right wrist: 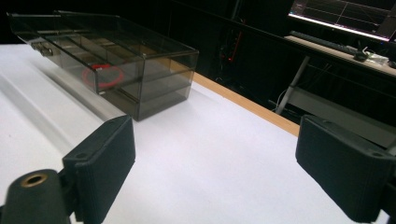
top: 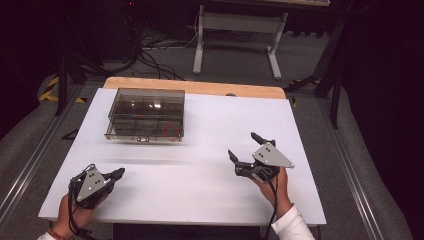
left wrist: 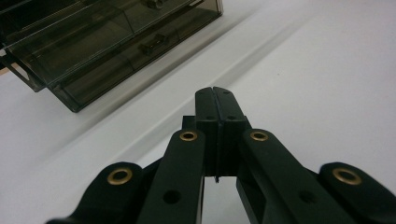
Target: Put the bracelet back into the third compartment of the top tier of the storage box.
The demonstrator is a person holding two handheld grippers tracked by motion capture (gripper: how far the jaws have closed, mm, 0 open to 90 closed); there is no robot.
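Approaching smoked transparent plastic drawer box (top: 145, 114) near table's far left corner judged: right tongs (top: 243, 145) spread, empty; left tongs (top: 120, 173) closed, empty. Drawer front to be reached next.

A drawer box (top: 145, 114) is sitting on the far left part of the table (top: 210, 200), with a ring (top: 171, 132) lying in its front right compartment. The left gripper (top: 120, 173) is resting at the near left corner, well before the box. The right gripper (top: 243, 145) is hovering right of the box, nearer the table's front edge, well apart from the left one
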